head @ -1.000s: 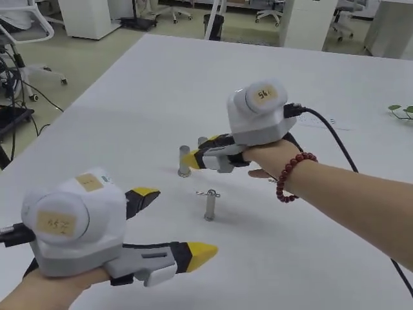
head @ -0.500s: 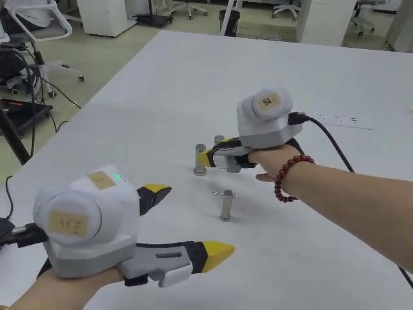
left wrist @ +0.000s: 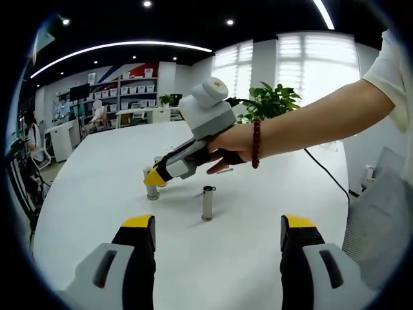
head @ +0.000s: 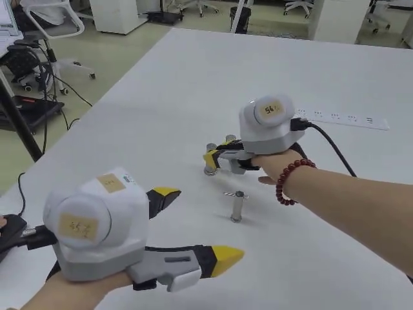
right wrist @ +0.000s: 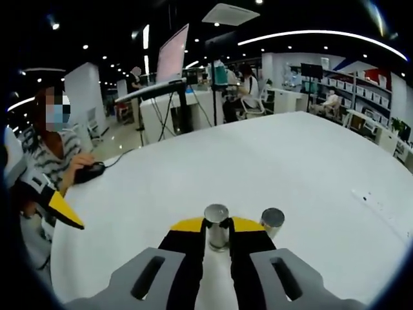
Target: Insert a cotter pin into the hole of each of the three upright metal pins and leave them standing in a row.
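Three short metal pins stand upright on the white table (head: pixel 155 97). My right gripper (head: pixel 211 159) is shut on the leftmost metal pin (head: pixel 209 166); in the right gripper view that pin (right wrist: pixel 217 232) sits between the yellow-tipped fingers (right wrist: pixel 186 227). A second pin (right wrist: pixel 272 221) stands just beside it, partly behind the gripper (head: pixel 230 139). The nearer third pin (head: pixel 237 206) carries a cotter pin (head: pixel 231 194) through its top hole and stands free (left wrist: pixel 207 202). My left gripper (head: pixel 198 223) hovers open and holds nothing, near the table's front, well short of the pins (left wrist: pixel 216 226).
A white power strip (head: pixel 345 119) lies at the back right, and a black cable (head: pixel 329 145) runs from the right gripper. Office chairs (head: pixel 55 26) stand on the floor past the table's left edge. A person sits at the far side with a mouse (right wrist: pixel 90 171).
The head view has shifted, so everything sits further right in the picture. My right gripper has edged slightly forward around the leftmost pin. The pins themselves have not moved.
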`<state>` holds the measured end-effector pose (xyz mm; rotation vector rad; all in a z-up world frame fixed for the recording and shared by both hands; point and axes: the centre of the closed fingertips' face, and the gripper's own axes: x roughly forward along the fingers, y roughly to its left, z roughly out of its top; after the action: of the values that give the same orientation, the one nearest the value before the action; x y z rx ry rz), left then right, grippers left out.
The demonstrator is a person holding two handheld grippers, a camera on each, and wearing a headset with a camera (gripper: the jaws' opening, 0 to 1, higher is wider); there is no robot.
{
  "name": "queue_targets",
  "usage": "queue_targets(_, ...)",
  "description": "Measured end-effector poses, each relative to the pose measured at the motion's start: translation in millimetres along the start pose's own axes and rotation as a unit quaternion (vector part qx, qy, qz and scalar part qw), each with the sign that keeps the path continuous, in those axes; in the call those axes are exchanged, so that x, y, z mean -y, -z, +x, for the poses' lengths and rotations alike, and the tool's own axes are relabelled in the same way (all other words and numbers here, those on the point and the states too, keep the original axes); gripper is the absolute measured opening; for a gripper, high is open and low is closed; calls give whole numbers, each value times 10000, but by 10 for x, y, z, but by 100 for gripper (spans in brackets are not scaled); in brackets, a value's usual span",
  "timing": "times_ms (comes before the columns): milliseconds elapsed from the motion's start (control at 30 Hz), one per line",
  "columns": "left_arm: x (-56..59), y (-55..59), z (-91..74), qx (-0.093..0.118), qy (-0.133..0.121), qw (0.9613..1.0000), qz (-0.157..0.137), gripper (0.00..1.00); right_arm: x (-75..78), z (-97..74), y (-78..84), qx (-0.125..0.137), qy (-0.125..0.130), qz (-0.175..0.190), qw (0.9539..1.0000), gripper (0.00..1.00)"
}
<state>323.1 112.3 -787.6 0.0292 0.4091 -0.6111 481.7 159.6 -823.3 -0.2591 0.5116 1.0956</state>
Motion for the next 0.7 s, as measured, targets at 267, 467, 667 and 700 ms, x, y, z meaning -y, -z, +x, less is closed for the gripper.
queue_targets(267,2,5,-21,-10,-19,10000,11,79,-11,-5,-12,-35,39,-131,9999,13)
queue_targets(467,-17,8,-45,-12,-69,10000,0,79,-41,-33,7,-118,-12,-194,9997,13)
queue_targets(667,-27,-15,-56,-6,-101,9999,27,79,-92,-173,-40,-94,-46,-218,9997,13)
queue_targets(700,-29,-19,-56,-5,-107,9999,29,79,-103,-194,-39,-94,-52,-244,9996,13)
